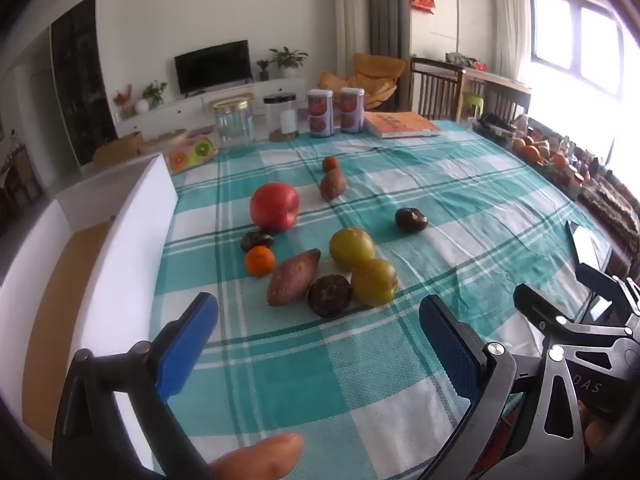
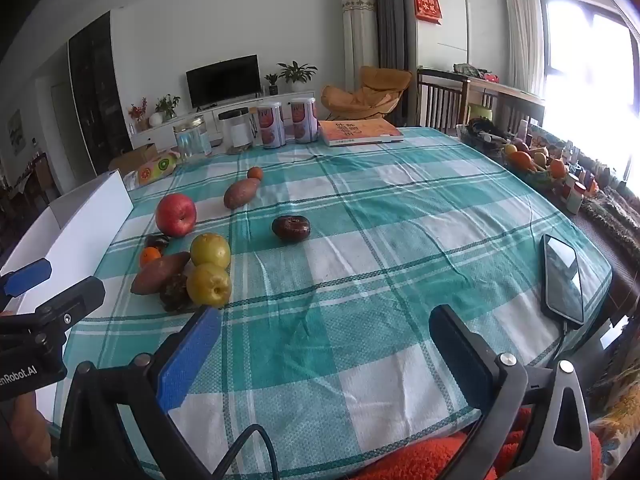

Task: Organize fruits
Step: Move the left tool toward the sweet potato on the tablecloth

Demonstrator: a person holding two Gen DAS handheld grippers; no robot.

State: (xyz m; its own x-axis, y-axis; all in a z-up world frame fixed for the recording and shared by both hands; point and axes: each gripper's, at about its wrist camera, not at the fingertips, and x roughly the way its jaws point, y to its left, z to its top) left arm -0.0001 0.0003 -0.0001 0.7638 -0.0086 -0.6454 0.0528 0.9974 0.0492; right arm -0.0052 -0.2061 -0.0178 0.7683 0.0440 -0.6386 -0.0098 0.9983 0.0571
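Left gripper (image 1: 316,332) and right gripper (image 2: 324,344) both hover released, holding nothing. The fruits (image 1: 352,248) lie clustered near the table's (image 1: 480,208) left edge, ahead of the left gripper, beside the white box (image 1: 132,216).

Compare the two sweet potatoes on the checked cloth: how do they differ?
The near sweet potato is longer and tapers to a point; the far sweet potato is shorter and plumper. The near one lies packed among the other produce, against a dark mushroom-like piece; the far one has only a small orange fruit beside it. Both are reddish-brown, lying flat, untouched.
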